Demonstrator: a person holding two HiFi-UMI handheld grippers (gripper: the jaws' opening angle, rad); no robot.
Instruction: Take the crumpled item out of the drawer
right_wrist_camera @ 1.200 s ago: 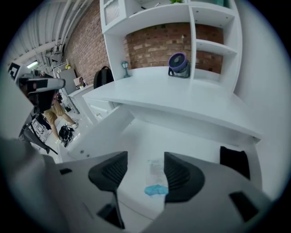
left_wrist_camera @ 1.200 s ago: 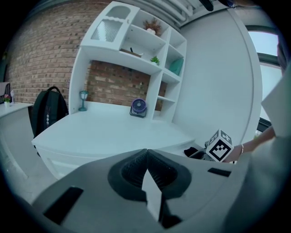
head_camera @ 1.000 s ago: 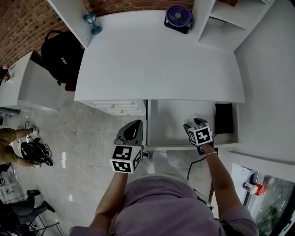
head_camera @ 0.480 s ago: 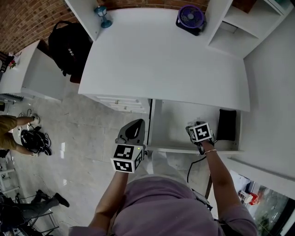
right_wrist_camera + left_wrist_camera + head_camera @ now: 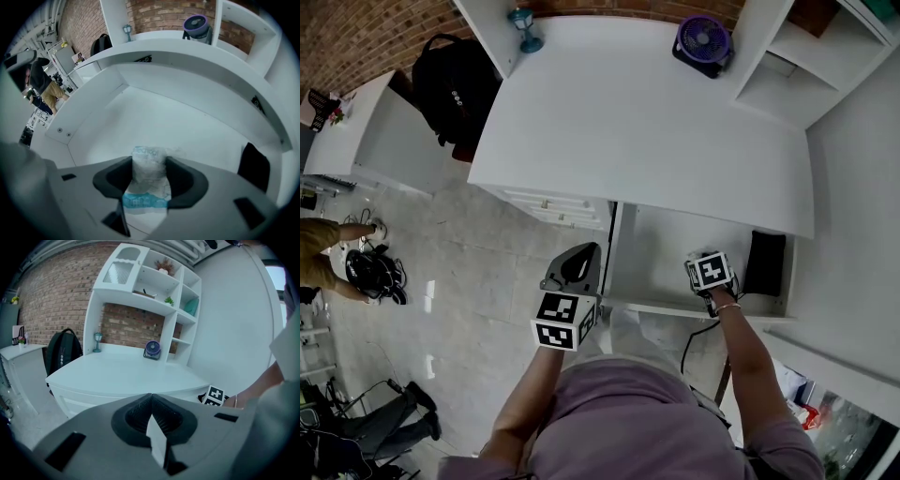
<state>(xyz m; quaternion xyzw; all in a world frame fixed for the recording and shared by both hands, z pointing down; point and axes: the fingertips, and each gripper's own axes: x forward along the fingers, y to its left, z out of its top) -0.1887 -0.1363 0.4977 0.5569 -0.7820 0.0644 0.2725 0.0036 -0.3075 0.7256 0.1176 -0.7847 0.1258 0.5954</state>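
The crumpled item is a white packet with a blue band point(image 5: 147, 180), lying in the open drawer point(image 5: 154, 122) under the white desk point(image 5: 637, 122). In the right gripper view it fills the gap between the pads. My right gripper point(image 5: 149, 176) is closing its jaws on it, and both pads touch its sides. The head view shows this gripper point(image 5: 698, 259) down inside the drawer point(image 5: 666, 244), hiding the packet. My left gripper point(image 5: 579, 266) hangs outside the drawer's left front corner, shut and holding nothing point(image 5: 151, 416).
A black pouch point(image 5: 766, 262) lies at the drawer's right end, close to my right gripper. On the desk stand a purple fan point(image 5: 703, 37) and a teal hourglass point(image 5: 525, 19). A black backpack point(image 5: 450, 84) leans left of the desk. A person point(image 5: 323, 248) is at the far left.
The head view has drifted, so the desk sits further right in the picture. My right gripper stays in the drawer, a little nearer the black pouch. The left gripper has hardly moved.
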